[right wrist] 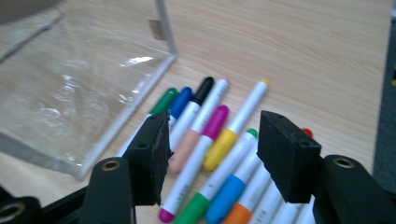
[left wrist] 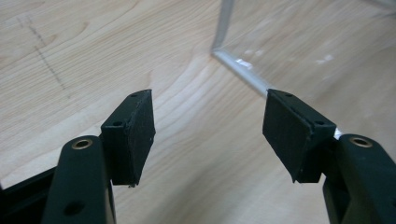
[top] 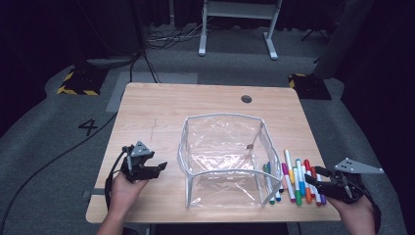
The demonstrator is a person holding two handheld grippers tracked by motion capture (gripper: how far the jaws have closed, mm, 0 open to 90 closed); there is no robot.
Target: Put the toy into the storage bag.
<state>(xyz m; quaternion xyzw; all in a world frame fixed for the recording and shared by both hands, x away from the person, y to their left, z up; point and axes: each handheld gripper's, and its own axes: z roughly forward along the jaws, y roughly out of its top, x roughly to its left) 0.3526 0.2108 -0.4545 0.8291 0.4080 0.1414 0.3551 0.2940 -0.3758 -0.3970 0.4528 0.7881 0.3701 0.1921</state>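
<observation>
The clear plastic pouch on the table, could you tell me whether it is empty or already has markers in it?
Empty: the clear pouch stands open with only bare film inside, and the markers lie on the table beside it.

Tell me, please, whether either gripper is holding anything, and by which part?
Nothing is held: the left gripper and right gripper both stand open, empty.

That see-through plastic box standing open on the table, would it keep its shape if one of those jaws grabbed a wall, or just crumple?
The clear box would probably buckle: its walls look like thin film, creased and shiny, with one side bowed. The pale rim piping likely gives some stiffness. It looks light, so a push might slide it on the table.
</observation>
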